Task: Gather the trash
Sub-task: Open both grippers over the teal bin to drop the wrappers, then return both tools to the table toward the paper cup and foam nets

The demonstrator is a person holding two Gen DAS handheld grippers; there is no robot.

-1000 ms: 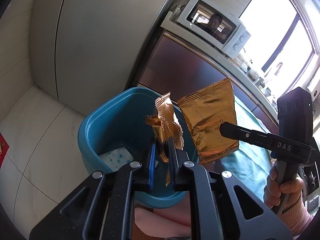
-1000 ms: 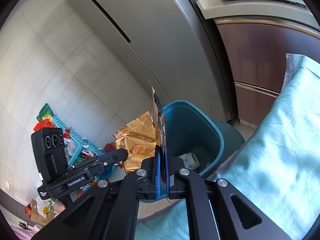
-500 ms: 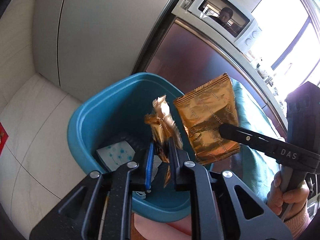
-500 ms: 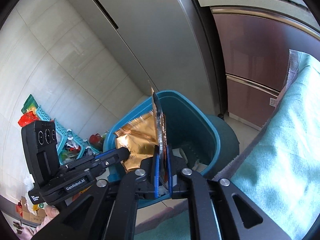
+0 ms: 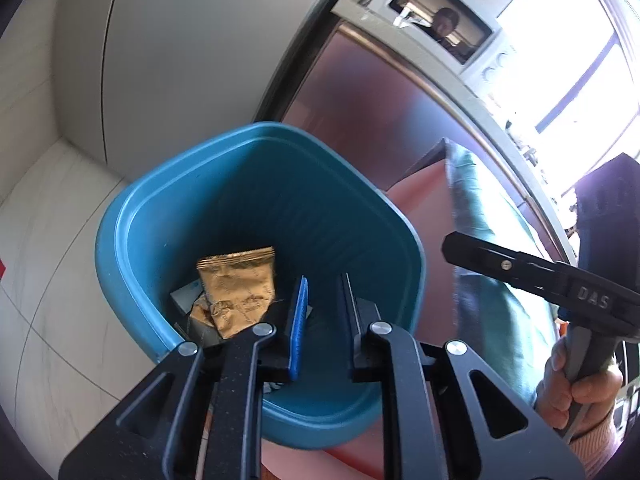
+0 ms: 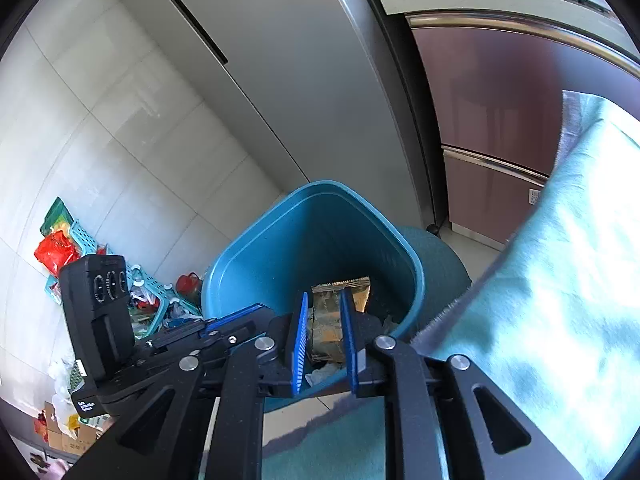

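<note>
Both tools hang over the blue bin (image 5: 256, 216), pointing down into its mouth, and both sets of jaws are opening with nothing between them. The left tool (image 5: 322, 312) has its pads apart over the bin's near wall. The right tool (image 6: 323, 336) does the same from the other side, with the gold wrapper (image 6: 340, 300) seen through the gap but lying below, not gripped. In the left view a gold wrapper (image 5: 240, 284) lies flat on the bin's floor toward the left, on top of a crumpled gold piece and a pale scrap. So this drop looks done: the trash is inside the bin, well below the rim.

To finish the step well, let the jaws go on parting until the pads are clearly free of any foil. Thin wrappers cling to rubber pads, so check both pads before moving off. Lift each tool straight up out of the bin's mouth rather than sweeping sideways, since the right tool's fingers sit close to the near rim and a nudge could tip the light bin. Then turn toward the teal cloth (image 6: 560, 280) on the right to look for more trash; none shows on it here.
</note>
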